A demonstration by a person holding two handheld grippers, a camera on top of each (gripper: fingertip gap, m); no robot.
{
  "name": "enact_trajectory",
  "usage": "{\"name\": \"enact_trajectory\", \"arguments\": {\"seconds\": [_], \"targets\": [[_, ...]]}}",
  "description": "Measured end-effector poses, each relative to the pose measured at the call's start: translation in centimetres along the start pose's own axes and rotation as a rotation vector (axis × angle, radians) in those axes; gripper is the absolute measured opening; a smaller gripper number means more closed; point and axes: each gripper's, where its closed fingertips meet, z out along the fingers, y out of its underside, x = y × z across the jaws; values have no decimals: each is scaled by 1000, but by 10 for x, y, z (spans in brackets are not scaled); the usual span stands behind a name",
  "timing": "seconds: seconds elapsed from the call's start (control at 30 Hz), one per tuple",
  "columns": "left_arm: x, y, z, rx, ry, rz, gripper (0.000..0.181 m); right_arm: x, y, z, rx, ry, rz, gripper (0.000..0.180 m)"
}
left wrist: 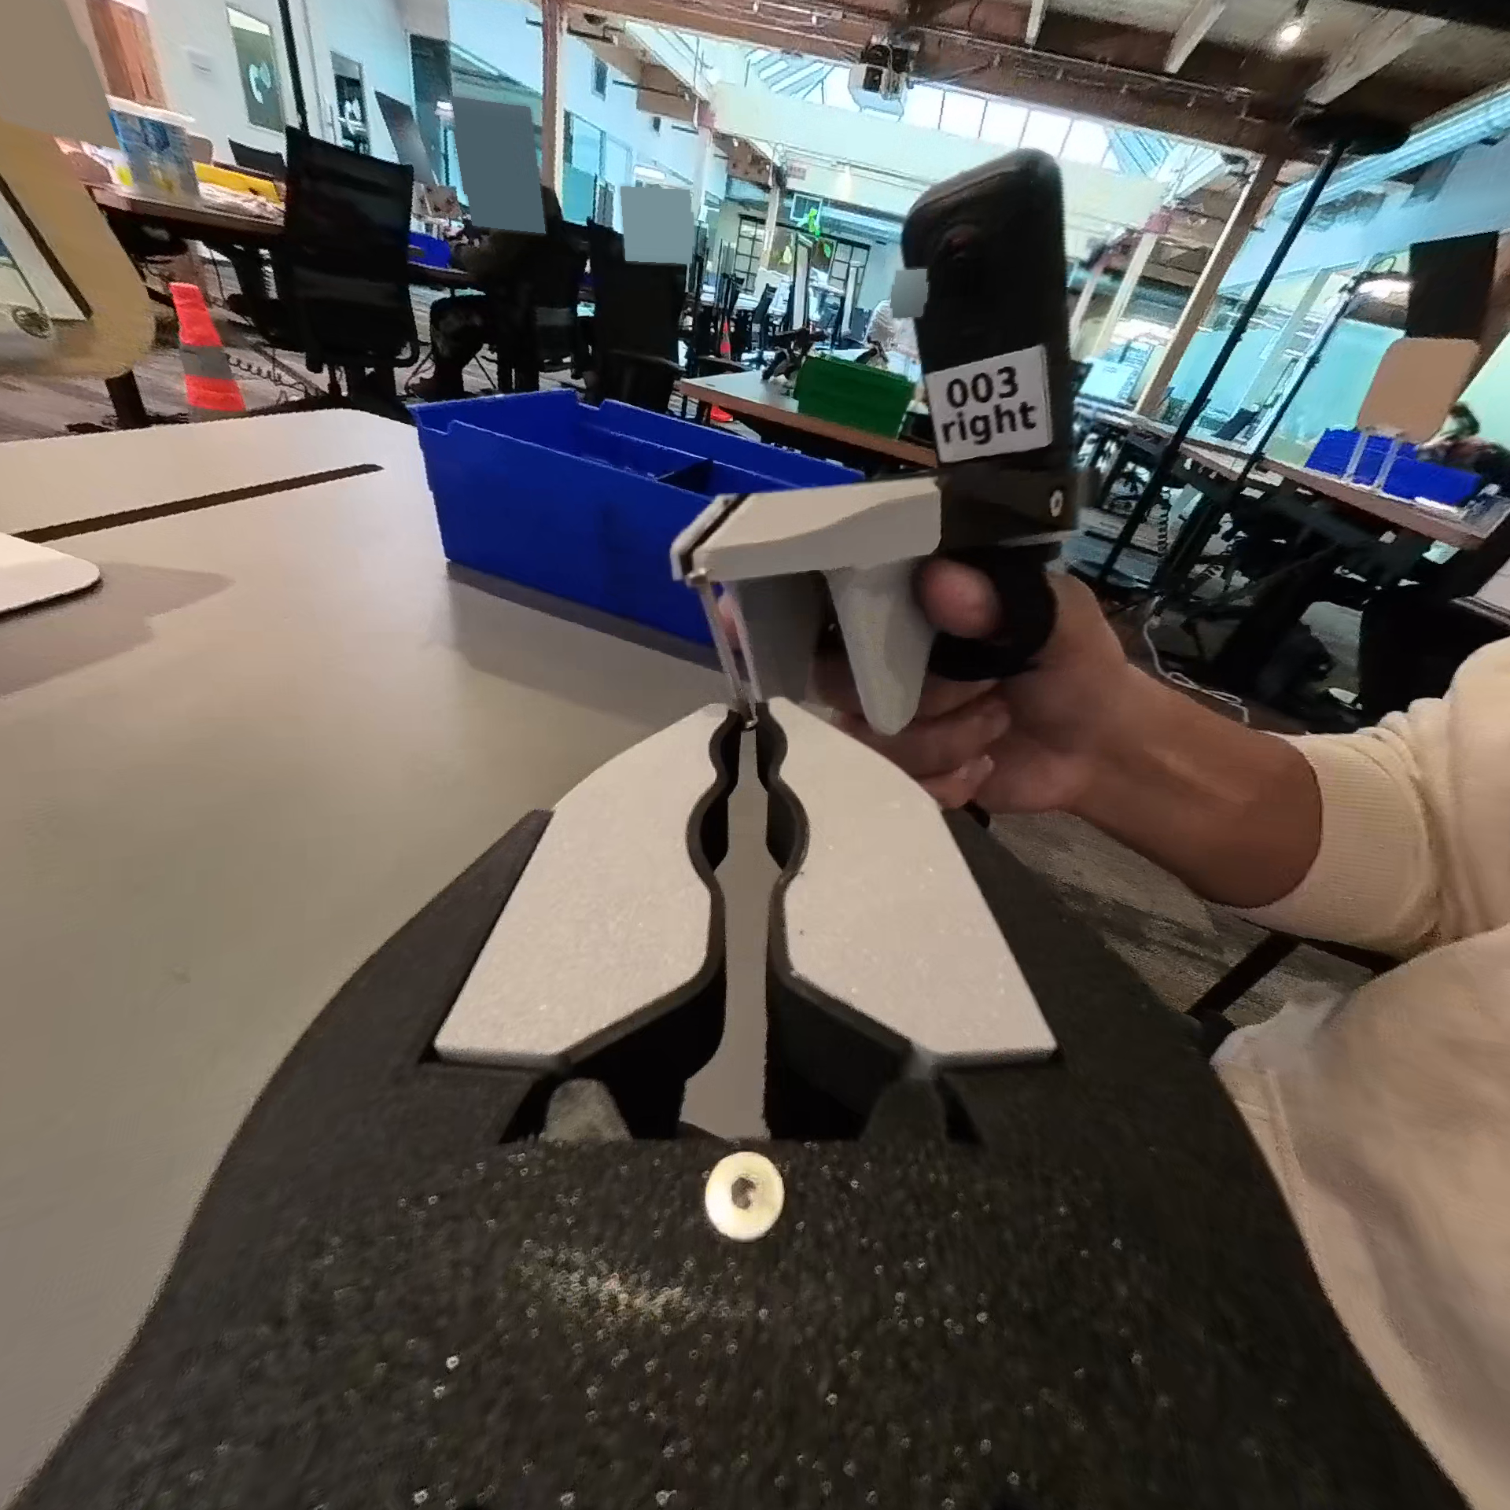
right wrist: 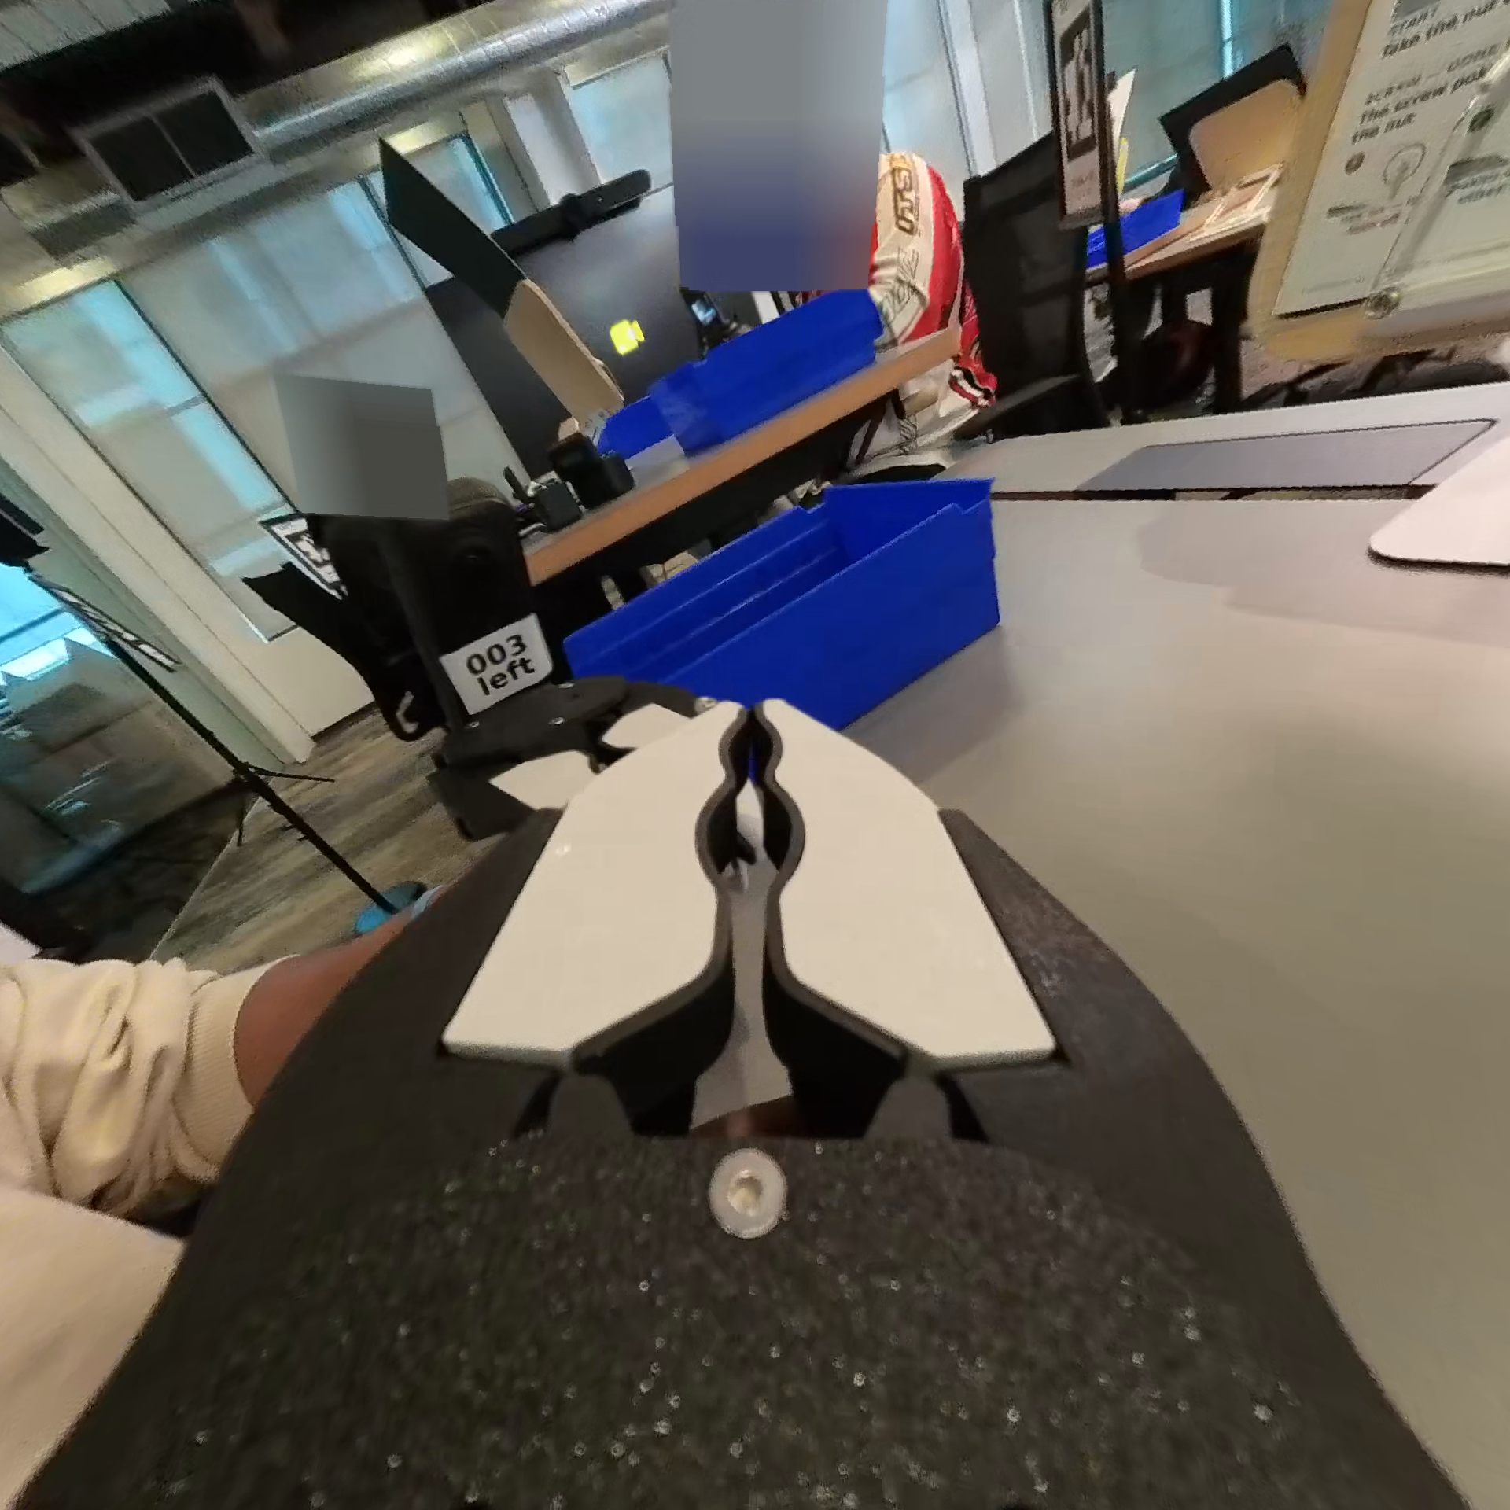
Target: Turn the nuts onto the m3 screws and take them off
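Left gripper (left wrist: 745, 723), grainy black body and matte white fingers, nips something tiny at its tips, probably the nut. Right gripper (left wrist: 719, 621) above, nearly closed on a thin steel screw (left wrist: 730, 654) pointing down. Both hang off the counter (left wrist: 327, 735) edge near the blue plastic bin (left wrist: 572, 507). Threading, I'd judge; next: careful alignment and a twist.

Cream sleeve (left wrist: 1389, 817), grey-fingered black hand-held gripper (left wrist: 748, 723)

An open-plan office workshop; rows of long wooden-topped work tables (left wrist: 784, 413) with black mesh office chairs (left wrist: 347, 253); blue plastic parts bins (right wrist: 805, 609); exposed timber ceiling beams (left wrist: 1144, 61); silver ventilation duct (right wrist: 425, 78); an orange traffic cone (left wrist: 204, 347) on carpet.
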Motion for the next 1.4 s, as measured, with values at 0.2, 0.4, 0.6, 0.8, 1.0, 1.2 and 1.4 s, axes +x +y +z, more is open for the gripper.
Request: {"name": "enact_trajectory", "arguments": {"seconds": [0.2,0.4,0.6,0.8,1.0,1.2,1.4], "targets": [[-6,5,3,-34,-71,56,3,-1,2,-1,-40,39,9,17],[-3,6,8,-46,-67,70,3,-2,6,4,-66,87,-16,6],[16,3,5,-29,91,-11,3,-24,1,0,-52,-134,-3,5],[44,-2,0,-17,355,-131,3,-51,-13,-14,-2,-610,150,5],[33,-4,1,-3,290,-119,3,-26,-27,-10,11,-514,98,5],[-52,19,-13,-66,-332,-53,3,54,9,-17,-98,287,-275,5],[-89,38,-57,-77,-859,-30,4,79,37,-47,-85,712,-385,5]]}}
